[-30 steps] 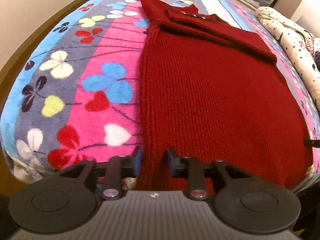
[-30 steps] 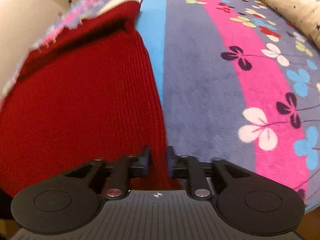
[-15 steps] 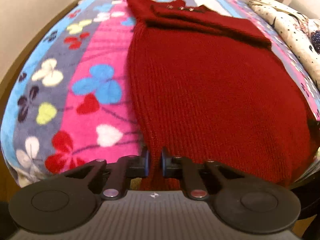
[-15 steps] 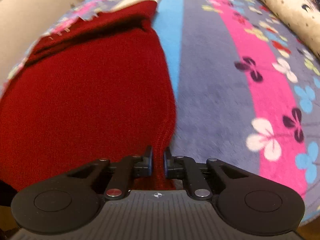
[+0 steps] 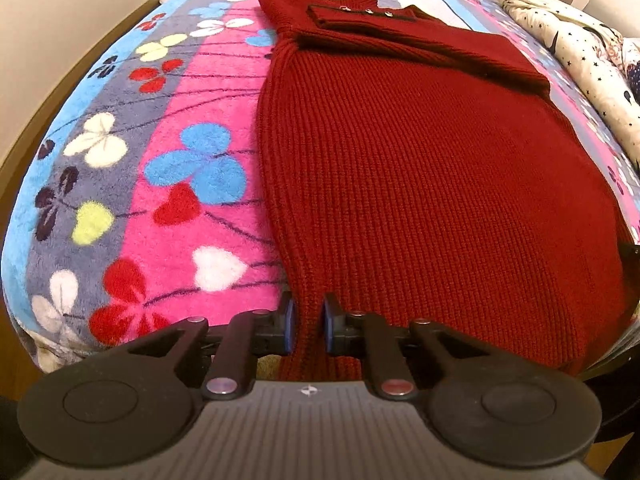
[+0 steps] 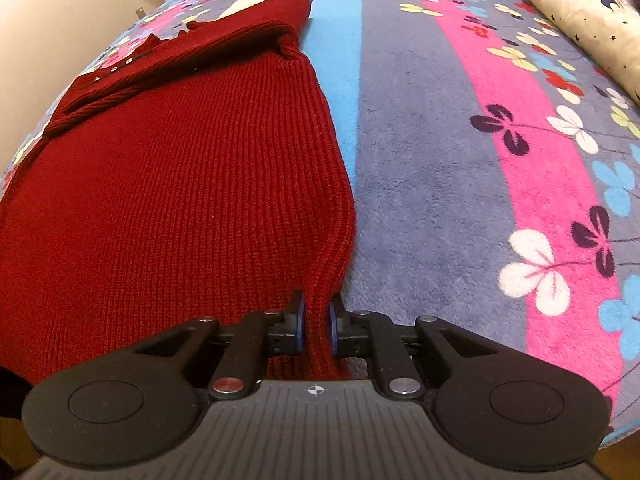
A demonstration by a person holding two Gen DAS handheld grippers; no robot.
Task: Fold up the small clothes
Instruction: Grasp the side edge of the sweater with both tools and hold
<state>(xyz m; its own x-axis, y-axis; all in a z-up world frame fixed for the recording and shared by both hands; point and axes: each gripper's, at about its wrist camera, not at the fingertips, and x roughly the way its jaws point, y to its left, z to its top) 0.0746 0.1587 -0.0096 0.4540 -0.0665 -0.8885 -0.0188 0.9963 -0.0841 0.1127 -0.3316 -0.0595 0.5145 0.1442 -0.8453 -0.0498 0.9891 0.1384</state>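
A dark red knitted sweater point(image 5: 432, 184) lies flat on a flowered fleece blanket point(image 5: 188, 160), its collar with small buttons at the far end and a sleeve folded across the top. My left gripper point(image 5: 307, 330) is shut on the sweater's near left hem corner. In the right wrist view the sweater point(image 6: 180, 184) fills the left half, and my right gripper point(image 6: 317, 328) is shut on its near right hem corner, which bunches into a ridge between the fingers.
The blanket point(image 6: 480, 160) covers a bed with striped pink, blue and grey bands. A cream star-printed quilt point(image 5: 580, 52) lies along the right side and also shows in the right wrist view point(image 6: 560, 4). A beige wall point(image 5: 60, 12) runs along the left.
Both grippers closed from slightly open onto the sweater's hem corners. The hem now bunches between the fingers, and the views have shifted slightly.
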